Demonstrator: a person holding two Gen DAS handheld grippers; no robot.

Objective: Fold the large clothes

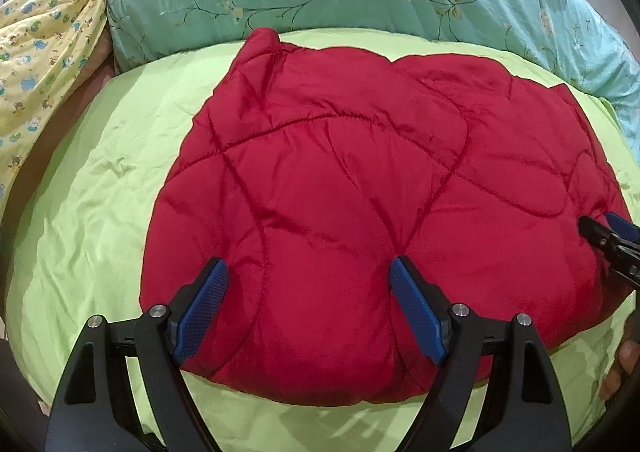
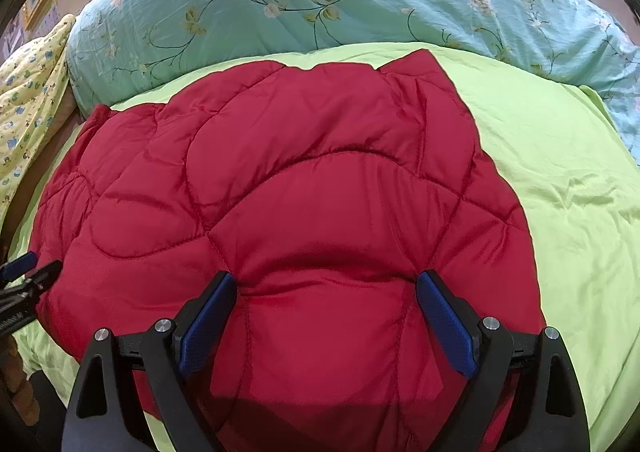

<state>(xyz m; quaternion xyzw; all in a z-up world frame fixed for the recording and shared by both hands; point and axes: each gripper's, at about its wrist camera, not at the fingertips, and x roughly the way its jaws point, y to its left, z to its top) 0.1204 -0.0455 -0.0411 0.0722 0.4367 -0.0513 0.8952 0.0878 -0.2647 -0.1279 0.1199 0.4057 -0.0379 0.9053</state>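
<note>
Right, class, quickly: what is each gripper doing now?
Left gripper: open, holding nothing, over the red quilted padded comforter.
Right gripper: open, holding nothing, over it too.

We hold our left gripper (image 1: 308, 268) low in the frame, its blue-padded fingers (image 1: 202, 308) spread wide apart. Our right gripper (image 2: 326, 280) sits likewise at the bottom centre of its own view, jaws wide. Each gripper shows at the other view's edge: the right at the left view's right edge, the left at the right view's left edge.
</note>
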